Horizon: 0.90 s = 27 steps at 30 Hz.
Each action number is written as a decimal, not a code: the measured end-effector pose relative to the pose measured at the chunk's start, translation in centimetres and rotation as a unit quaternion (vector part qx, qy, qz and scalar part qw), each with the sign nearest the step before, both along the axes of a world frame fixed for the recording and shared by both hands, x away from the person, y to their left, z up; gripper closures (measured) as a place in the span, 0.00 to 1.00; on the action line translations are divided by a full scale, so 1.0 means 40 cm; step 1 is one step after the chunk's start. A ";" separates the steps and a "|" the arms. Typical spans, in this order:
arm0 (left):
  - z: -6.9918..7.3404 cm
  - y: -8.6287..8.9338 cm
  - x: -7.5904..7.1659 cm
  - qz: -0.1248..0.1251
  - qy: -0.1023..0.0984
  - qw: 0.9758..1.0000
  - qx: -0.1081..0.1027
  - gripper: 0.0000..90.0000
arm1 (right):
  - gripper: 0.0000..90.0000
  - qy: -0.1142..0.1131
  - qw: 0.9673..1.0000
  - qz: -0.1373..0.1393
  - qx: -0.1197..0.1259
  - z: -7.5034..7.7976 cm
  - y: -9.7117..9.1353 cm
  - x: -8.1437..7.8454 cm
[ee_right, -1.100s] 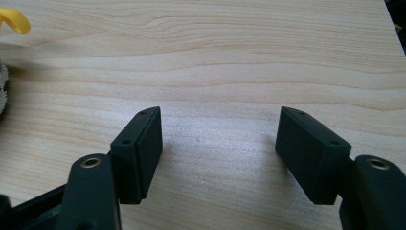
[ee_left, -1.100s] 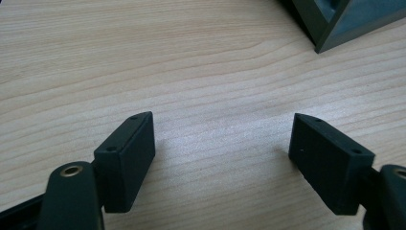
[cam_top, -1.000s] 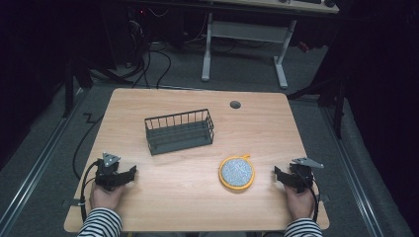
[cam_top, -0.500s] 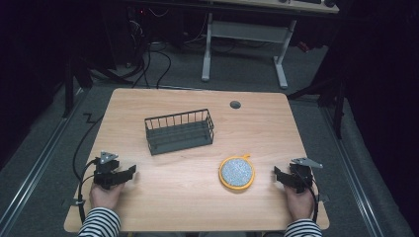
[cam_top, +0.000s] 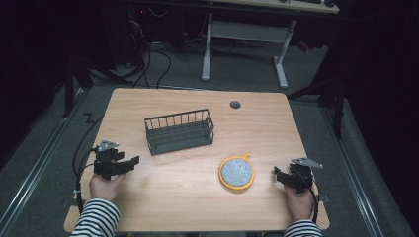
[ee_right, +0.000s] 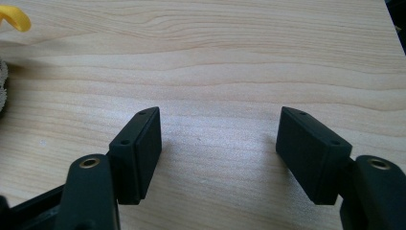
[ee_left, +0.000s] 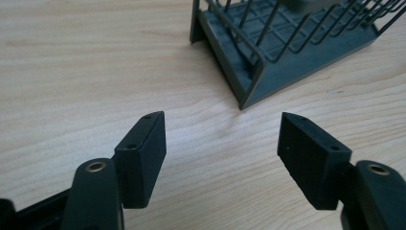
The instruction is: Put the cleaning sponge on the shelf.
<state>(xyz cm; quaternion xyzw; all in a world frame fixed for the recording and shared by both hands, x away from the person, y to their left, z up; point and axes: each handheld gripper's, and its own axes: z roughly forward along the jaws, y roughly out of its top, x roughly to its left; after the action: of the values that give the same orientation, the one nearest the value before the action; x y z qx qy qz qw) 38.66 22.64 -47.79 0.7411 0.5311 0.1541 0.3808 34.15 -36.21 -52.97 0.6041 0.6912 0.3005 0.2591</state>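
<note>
Now, table [cam_top: 163, 197]: pale wood, long side running left to right in the high view, a small dark grommet hole [cam_top: 235, 104] near the far edge.
Wire basket [cam_top: 179, 131]: dark grey, oblong, resting upright left of the table's centre; its long axis runs nearly left to right, the right end swung slightly away from the person.
Scrubber [cam_top: 237, 172]: round, speckled grey in a yellow rim, lying flat right of centre, nearer than the basket and well apart from it; its little yellow loop points toward the far edge.
Left gripper [cam_top: 132, 161]: near the left edge, jaws aimed right, toward the open stretch just in front of the basket; they have just been closing yet stand apart, nothing between them.
Right gripper [cam_top: 276, 174]: near the right edge, jaws aimed left at the scrubber, near it but not touching; spread wide, nothing held.
Left gripper view: brings the basket's near corner [ee_left: 249, 96] up close, its grid floor plain to see.
Right gripper view: catches the yellow loop [ee_right: 14, 19] and a sliver of grey pad at its left edge.
</note>
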 end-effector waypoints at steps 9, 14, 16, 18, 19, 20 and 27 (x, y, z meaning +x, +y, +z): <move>0.063 0.001 0.025 -0.007 -0.001 1.000 -0.001 0.37 | 0.36 0.001 1.000 0.001 -0.007 0.000 0.002 0.000; 0.104 -0.006 0.044 -0.012 -0.008 1.000 -0.005 0.38 | 0.36 0.002 1.000 0.000 -0.007 0.000 0.003 0.000; 0.115 -0.010 0.052 -0.014 -0.007 1.000 -0.006 0.38 | 0.36 0.001 1.000 0.000 -0.006 0.000 0.003 0.000; 0.125 -0.015 0.061 -0.016 -0.006 1.000 -0.008 0.39 | 0.36 0.001 1.000 0.001 -0.007 0.000 0.002 0.000; 0.131 -0.018 0.068 -0.018 -0.006 1.000 -0.006 0.39 | 0.36 0.001 1.000 0.001 -0.007 0.000 0.002 0.000; 0.134 -0.021 0.073 -0.019 -0.005 1.000 -0.007 0.39 | 0.36 0.001 1.000 0.001 -0.007 0.000 0.002 0.000; 0.151 -0.047 0.116 -0.026 0.000 1.000 -0.002 0.40 | 0.36 0.001 1.000 0.001 -0.007 0.000 0.002 0.001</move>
<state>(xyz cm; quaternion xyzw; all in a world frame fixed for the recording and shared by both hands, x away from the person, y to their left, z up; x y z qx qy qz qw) 43.31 20.76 -41.75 0.7541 0.5119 0.1432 0.3857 34.17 -36.12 -52.97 0.6019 0.6940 0.2952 0.2627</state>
